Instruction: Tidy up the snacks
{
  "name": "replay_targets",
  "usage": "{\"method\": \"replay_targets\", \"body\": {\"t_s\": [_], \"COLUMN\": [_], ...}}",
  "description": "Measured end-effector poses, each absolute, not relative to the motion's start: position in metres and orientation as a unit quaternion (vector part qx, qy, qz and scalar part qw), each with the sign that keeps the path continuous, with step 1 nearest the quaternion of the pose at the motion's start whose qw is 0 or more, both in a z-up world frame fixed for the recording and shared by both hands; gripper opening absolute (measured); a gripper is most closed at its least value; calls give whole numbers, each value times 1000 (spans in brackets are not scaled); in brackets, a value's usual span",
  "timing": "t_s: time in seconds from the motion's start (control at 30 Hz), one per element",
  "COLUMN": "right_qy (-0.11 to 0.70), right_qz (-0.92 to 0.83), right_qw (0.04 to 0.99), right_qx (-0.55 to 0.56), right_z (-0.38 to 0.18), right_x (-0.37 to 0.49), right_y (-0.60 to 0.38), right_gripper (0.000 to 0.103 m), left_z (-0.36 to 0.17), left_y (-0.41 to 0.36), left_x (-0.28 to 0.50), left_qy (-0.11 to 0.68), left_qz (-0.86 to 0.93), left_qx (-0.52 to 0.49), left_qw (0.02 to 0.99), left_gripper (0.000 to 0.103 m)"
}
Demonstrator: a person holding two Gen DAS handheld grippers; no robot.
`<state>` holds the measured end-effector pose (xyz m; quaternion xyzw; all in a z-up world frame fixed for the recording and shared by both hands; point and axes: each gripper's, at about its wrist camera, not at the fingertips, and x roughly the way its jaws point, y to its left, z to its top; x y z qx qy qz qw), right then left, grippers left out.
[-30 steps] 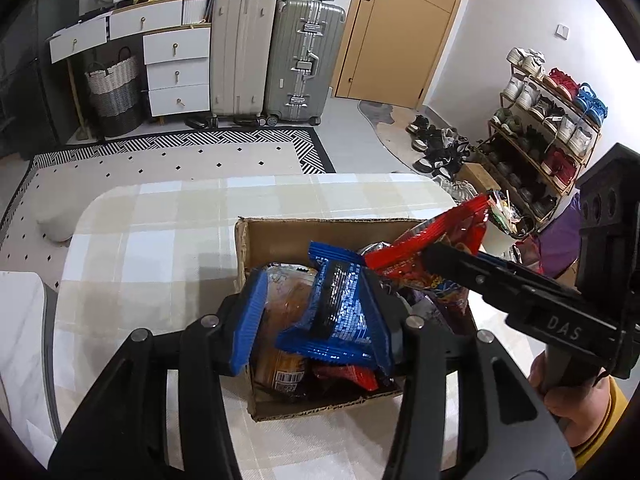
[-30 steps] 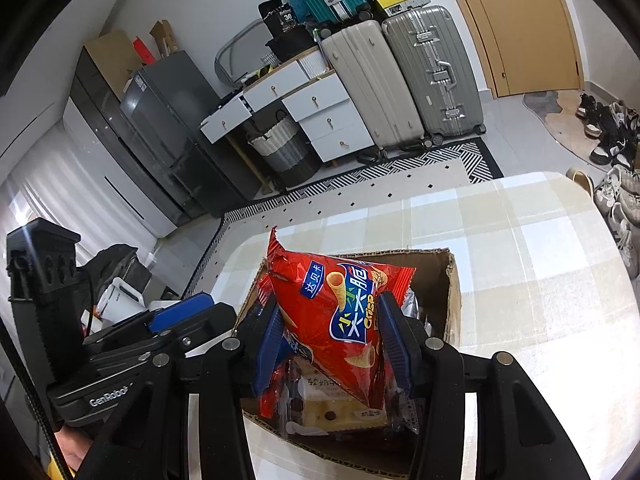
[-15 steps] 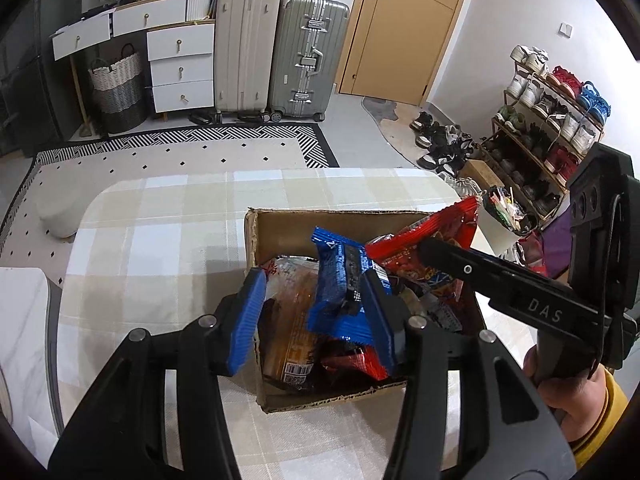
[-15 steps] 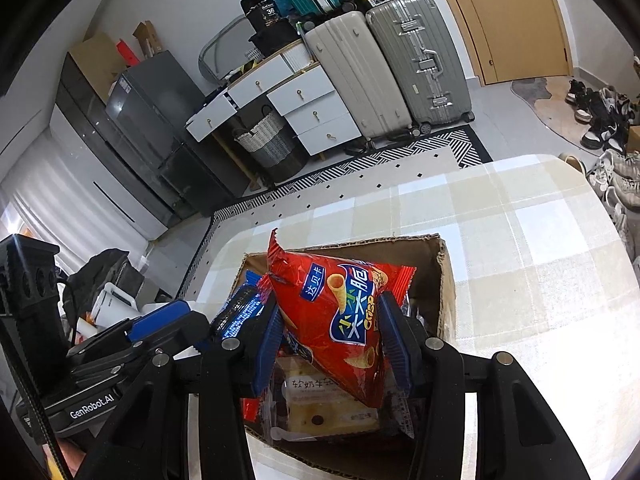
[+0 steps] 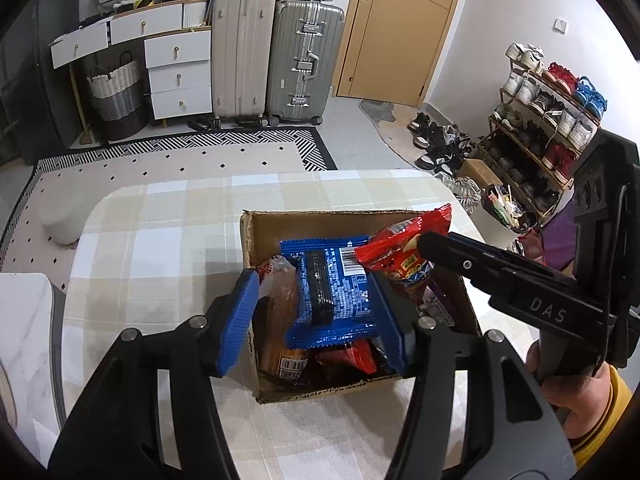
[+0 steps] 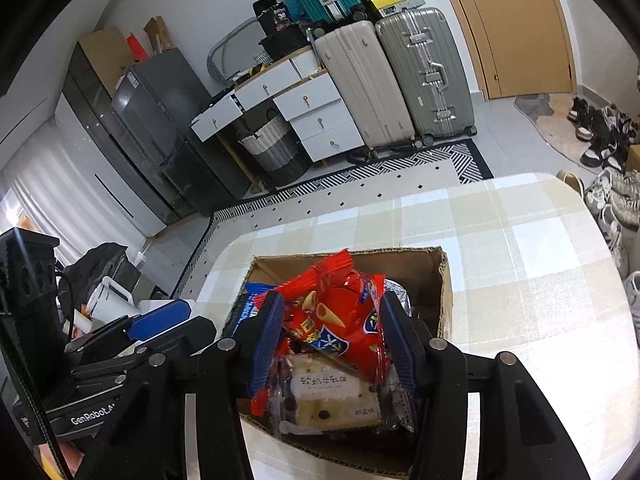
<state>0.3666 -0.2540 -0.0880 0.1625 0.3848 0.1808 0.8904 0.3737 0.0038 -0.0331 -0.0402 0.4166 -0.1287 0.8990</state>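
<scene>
Over the box (image 5: 256, 248), left claw (image 5: 316, 320) wide, blue packet (image 5: 336, 300) between

A cardboard box (image 5: 264, 240) is set on the checked tablecloth of the table (image 5: 160, 248), nearer its right edge.

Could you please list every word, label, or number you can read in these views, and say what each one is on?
"DAS": on the right gripper body, left wrist view.
"GenRobot.A": cut off there, on the left gripper body, right wrist view.
"36": on the black bag on top of the drawers.
"CRISP": partly readable on the red snack bag.
Chinese print on the cracker packet and the barcode text on the blue packet: too small or blurred to read reliably.
</scene>
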Motion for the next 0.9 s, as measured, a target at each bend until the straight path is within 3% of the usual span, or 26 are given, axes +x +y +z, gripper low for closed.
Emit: {"method": "replay_targets", "body": {"t_s": [0.17,0.47,0.57,0.73,0.9], "right_qy": [367,318,294,257,224], "right_qz": [181,200,208,225,239], "right_qw": [898,917,925,934,940], "right_qx": [161,134,118,101,92], "right_z": [-73,-31,-13,8,24], "right_x": [353,305,281,233,185], "right_y": [-255,-251,-248,-243,-241], "right_gripper": [51,54,65,67,76], "left_z": [-22,15,31,59,83], "left_y": [5,10,13,19,22], "left_x": [361,314,288,241,182], "left_qy": [411,379,363,337,303], "left_qz": [-125,-110,-103,-99,-86], "left_qx": [-37,-39,-41,-44,-40], "left_qw": [902,918,925,935,948], "left_gripper": [56,72,79,79,83]}}
